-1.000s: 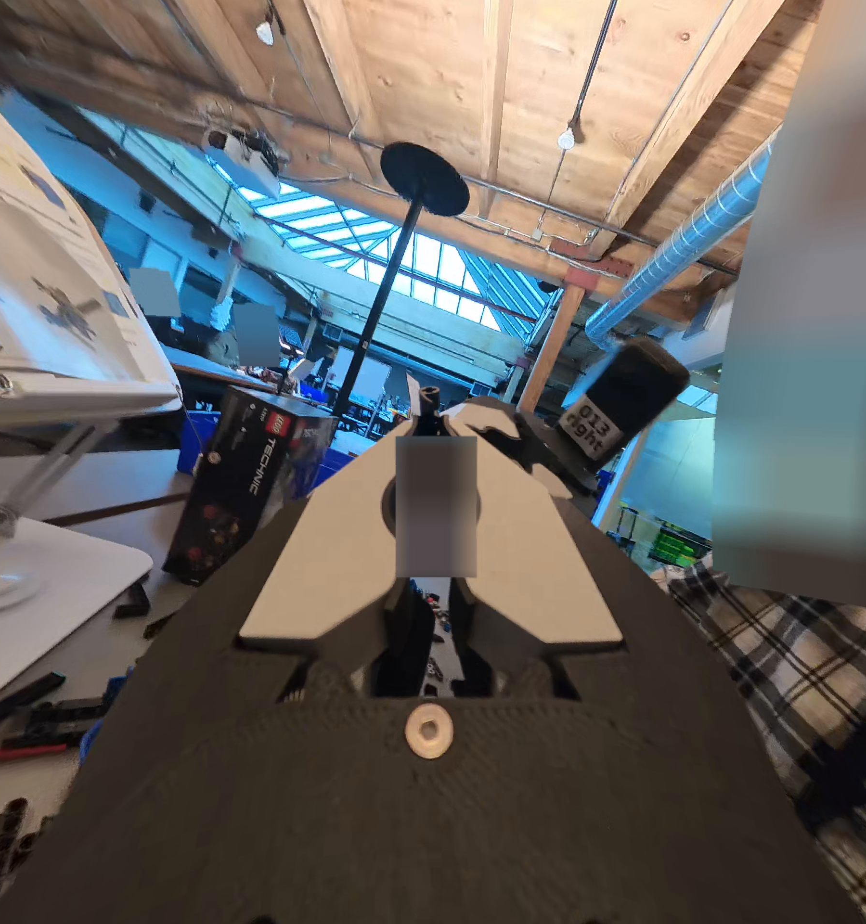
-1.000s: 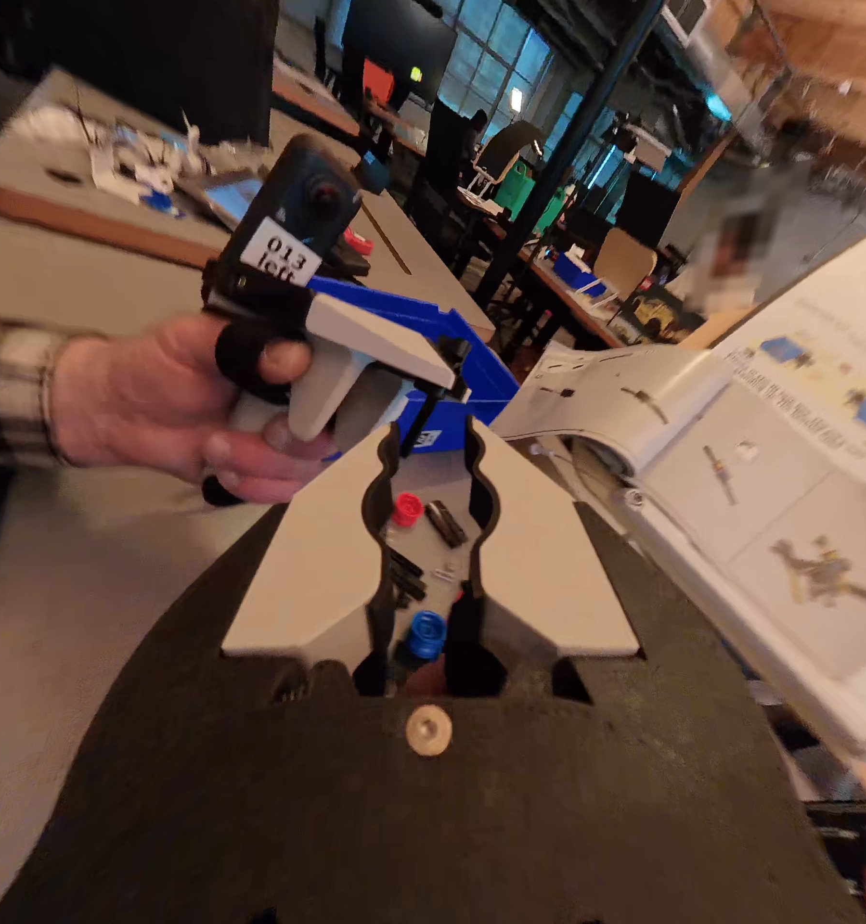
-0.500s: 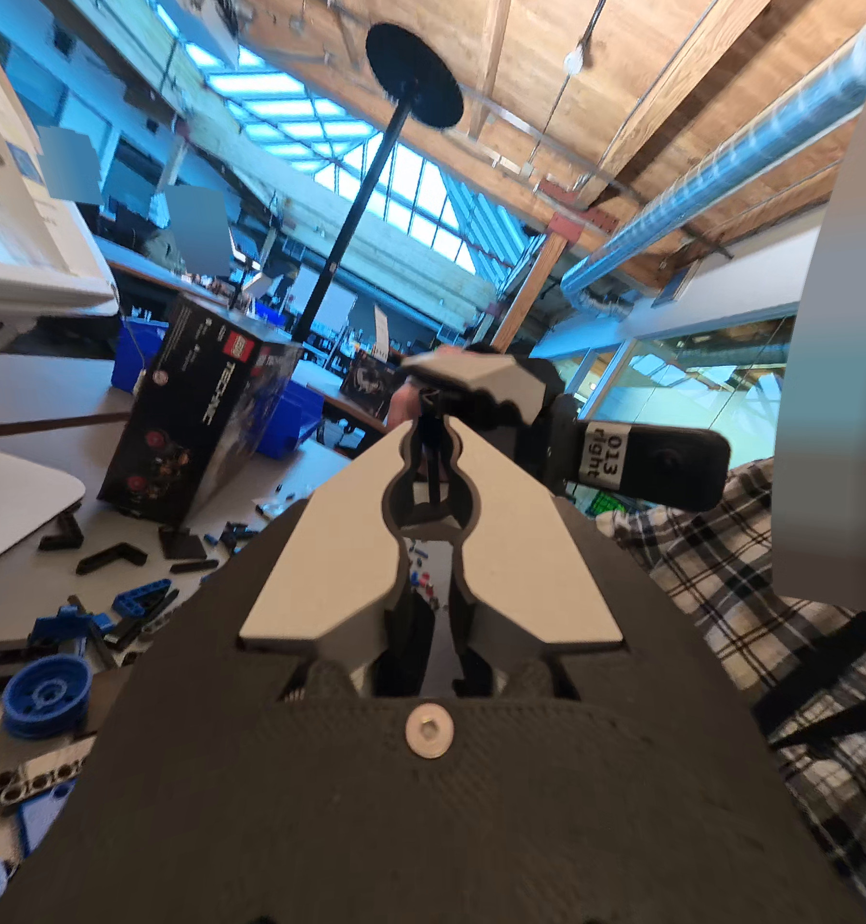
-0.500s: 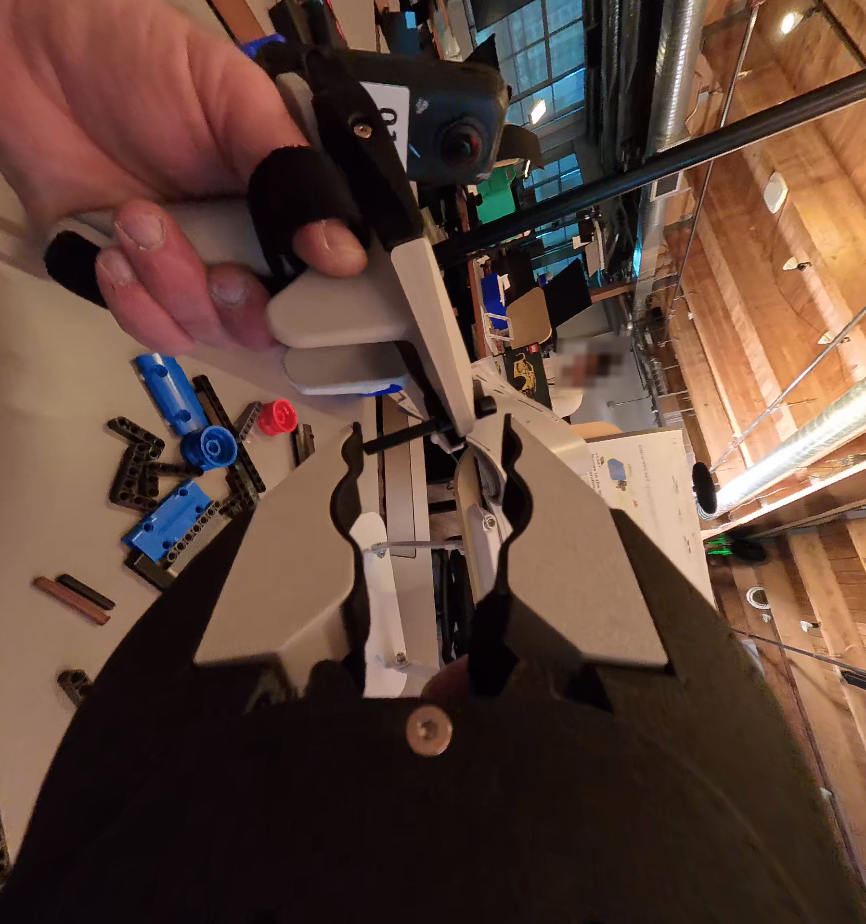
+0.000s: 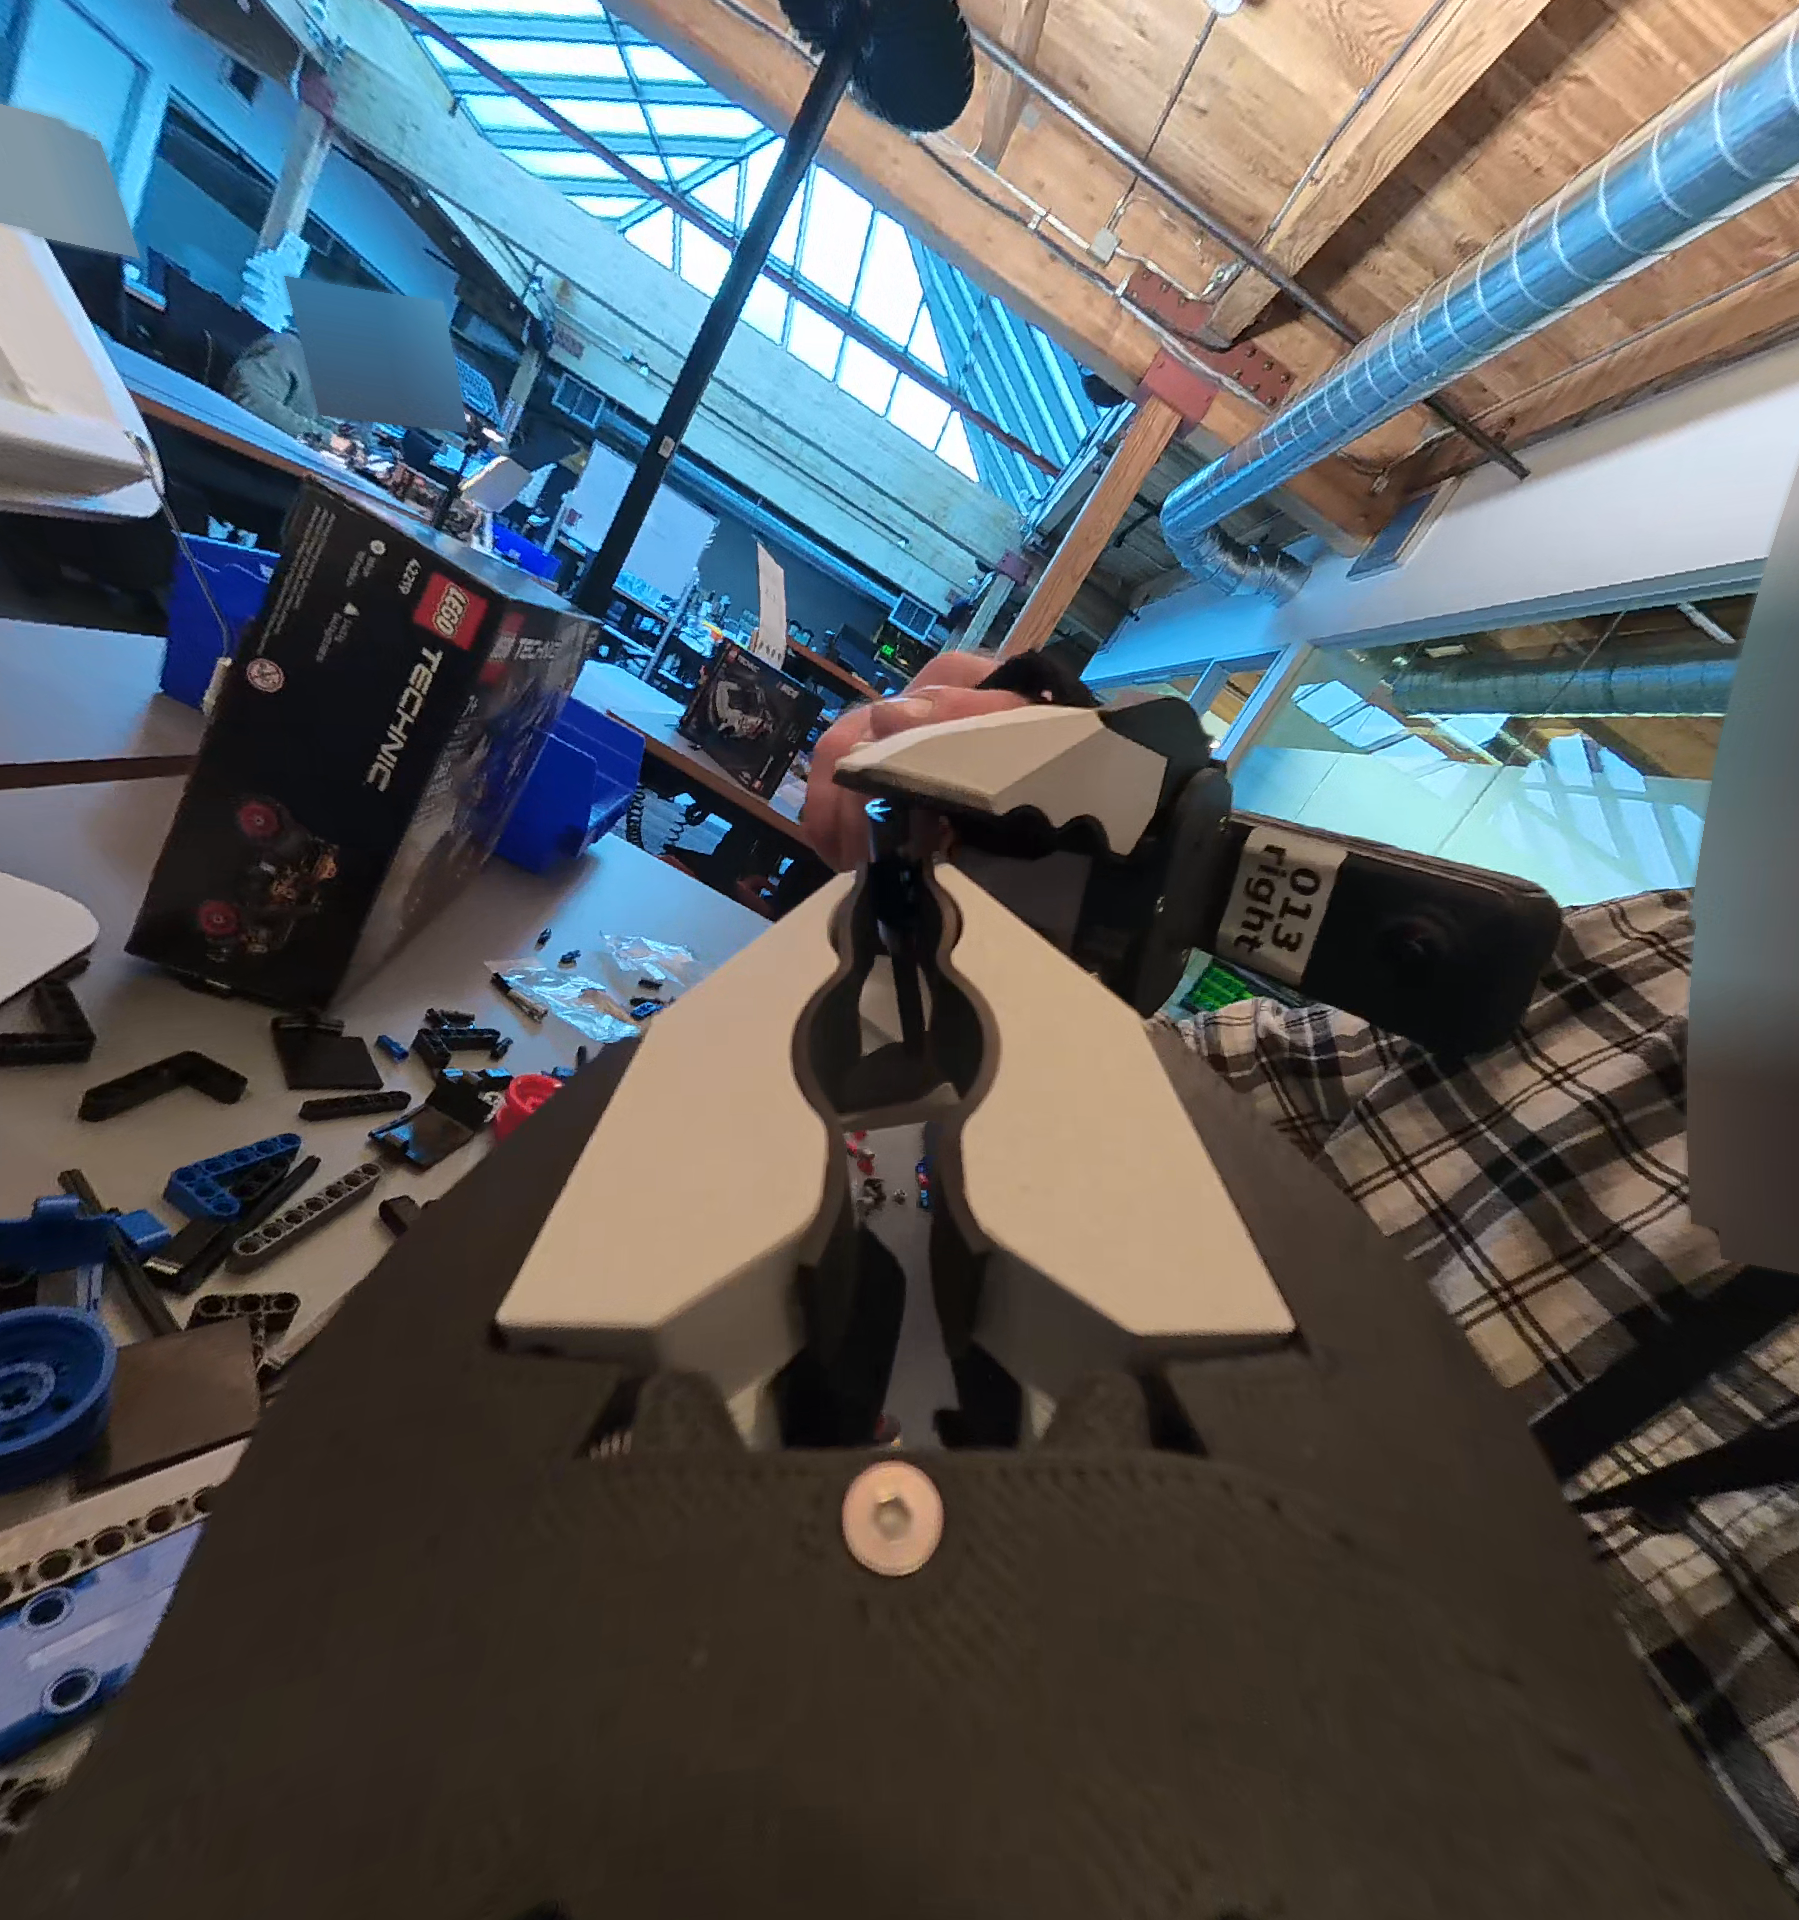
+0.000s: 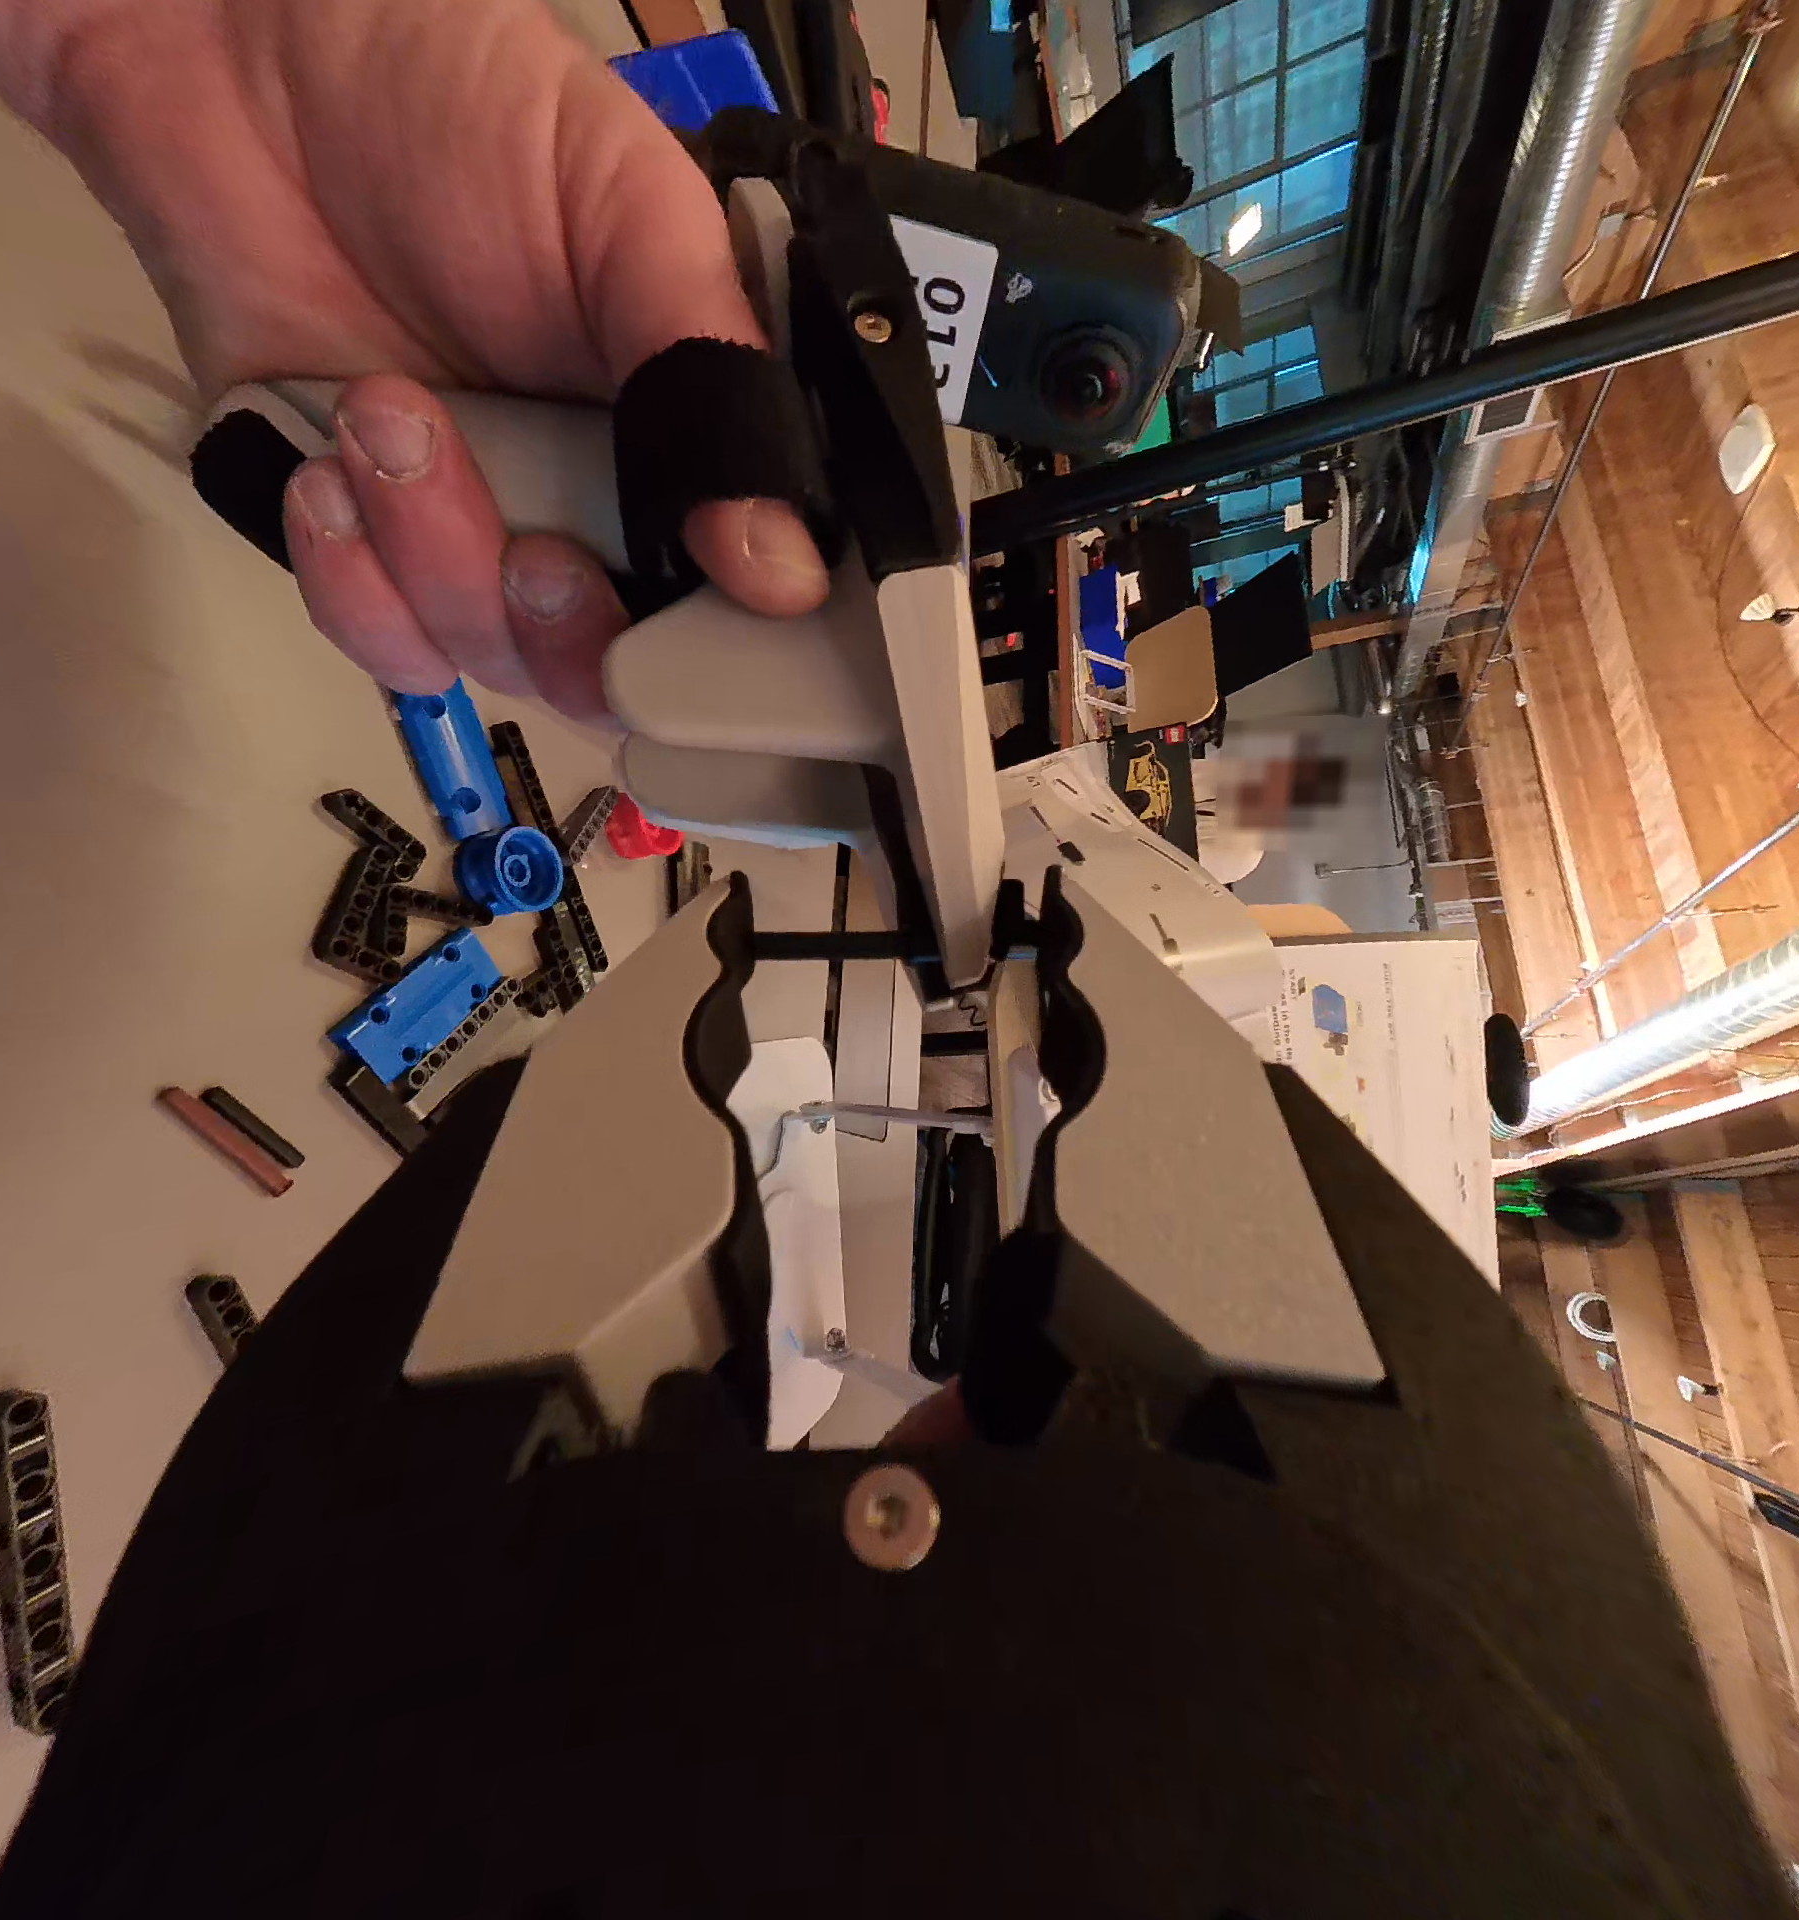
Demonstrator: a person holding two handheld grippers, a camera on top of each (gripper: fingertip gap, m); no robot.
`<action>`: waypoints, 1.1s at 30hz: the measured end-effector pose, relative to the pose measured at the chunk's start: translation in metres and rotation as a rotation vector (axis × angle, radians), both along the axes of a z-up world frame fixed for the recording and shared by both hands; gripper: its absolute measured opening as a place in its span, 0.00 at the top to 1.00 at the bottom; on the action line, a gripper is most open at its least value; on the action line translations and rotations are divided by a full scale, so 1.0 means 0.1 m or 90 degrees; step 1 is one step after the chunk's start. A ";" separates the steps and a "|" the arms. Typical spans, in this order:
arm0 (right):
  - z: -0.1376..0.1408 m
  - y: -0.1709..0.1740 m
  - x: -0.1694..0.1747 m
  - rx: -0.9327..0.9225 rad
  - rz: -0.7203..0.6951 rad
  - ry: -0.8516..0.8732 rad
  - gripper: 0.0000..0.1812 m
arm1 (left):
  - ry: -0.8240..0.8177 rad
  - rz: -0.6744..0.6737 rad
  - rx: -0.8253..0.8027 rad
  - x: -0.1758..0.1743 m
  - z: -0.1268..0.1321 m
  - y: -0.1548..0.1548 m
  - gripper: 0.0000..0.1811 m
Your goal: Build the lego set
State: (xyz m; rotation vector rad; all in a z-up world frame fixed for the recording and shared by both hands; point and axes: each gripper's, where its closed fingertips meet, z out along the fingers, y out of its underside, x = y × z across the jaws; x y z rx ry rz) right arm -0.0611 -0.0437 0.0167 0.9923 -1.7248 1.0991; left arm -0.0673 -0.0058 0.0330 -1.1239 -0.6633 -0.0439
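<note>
Left wrist view shows the left gripper (image 5: 897,914) clamped on a thin black axle (image 5: 900,961), held mid-air. The right gripper (image 6: 890,940) stands parted around it; next, I judge, it must close squarely and push.

Scattered lego pieces (image 5: 251,1184) crowding the table (image 5: 64,821).

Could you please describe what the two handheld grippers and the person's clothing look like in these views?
Both grippers share one design: a black, textured printed body with a silver screw, and two pale grey wedge-shaped fingers with wavy black inner edges. The right gripper and left gripper each carry a dark camera with a white label. Black fabric loops strap the fingers to the grey handle. The sleeve is black-and-white plaid.
</note>
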 end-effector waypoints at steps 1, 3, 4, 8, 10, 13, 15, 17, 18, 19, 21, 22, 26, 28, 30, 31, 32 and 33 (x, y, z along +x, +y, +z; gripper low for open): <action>0.01 0.00 0.01 -0.001 0.000 -0.002 0.71 | -0.001 -0.005 0.003 0.01 0.00 0.01 0.96; 0.03 0.01 0.01 -0.001 -0.003 -0.004 0.73 | -0.003 -0.010 0.013 0.01 0.01 0.02 0.96; 0.03 0.02 0.01 0.000 -0.003 -0.007 0.73 | -0.003 -0.013 0.018 0.02 0.02 0.02 0.96; 0.00 0.02 -0.01 0.012 -0.014 -0.016 0.74 | -0.009 -0.009 0.012 -0.01 -0.02 0.02 0.96; -0.01 0.01 -0.03 0.005 -0.021 -0.034 0.73 | -0.008 0.000 0.006 -0.02 -0.02 0.00 0.96; 0.01 0.01 -0.05 -0.006 -0.029 -0.057 0.73 | 0.009 0.026 -0.012 -0.04 0.00 0.00 0.96; 0.04 0.04 -0.10 -0.030 -0.047 -0.074 0.72 | 0.013 0.035 -0.002 -0.05 0.02 -0.05 0.93; 0.04 0.08 -0.13 -0.046 -0.058 -0.095 0.72 | 0.016 0.051 0.000 -0.07 0.03 -0.12 0.91; 0.04 0.10 -0.14 -0.051 -0.063 -0.096 0.72 | 0.023 0.052 -0.007 -0.07 0.03 -0.12 0.92; 0.03 0.11 -0.14 -0.057 -0.069 -0.098 0.72 | 0.025 0.047 -0.019 -0.06 0.02 -0.09 0.92; 0.01 0.13 -0.12 -0.069 -0.071 -0.109 0.72 | 0.027 0.040 -0.048 -0.05 -0.03 0.01 0.93; 0.00 0.13 -0.11 -0.070 -0.072 -0.111 0.72 | 0.028 0.036 -0.054 -0.04 -0.04 0.05 0.94; -0.04 0.13 -0.09 -0.078 -0.074 -0.106 0.72 | 0.029 0.029 -0.069 -0.04 -0.08 0.06 0.96; -0.06 0.18 -0.07 -0.062 -0.066 -0.113 0.69 | 0.036 0.039 -0.107 -0.04 -0.11 0.06 0.97; -0.07 0.28 -0.08 -0.045 -0.060 -0.141 0.64 | 0.046 0.036 -0.172 -0.01 -0.18 0.08 0.97; -0.08 0.36 -0.12 -0.030 -0.067 -0.175 0.62 | 0.045 0.030 -0.222 0.02 -0.26 0.10 0.97; -0.11 0.45 -0.19 -0.018 -0.080 -0.213 0.64 | 0.040 0.023 -0.286 0.04 -0.38 0.11 0.97; -0.15 0.56 -0.25 -0.001 -0.089 -0.252 0.69 | 0.038 0.030 -0.353 0.04 -0.50 0.11 0.97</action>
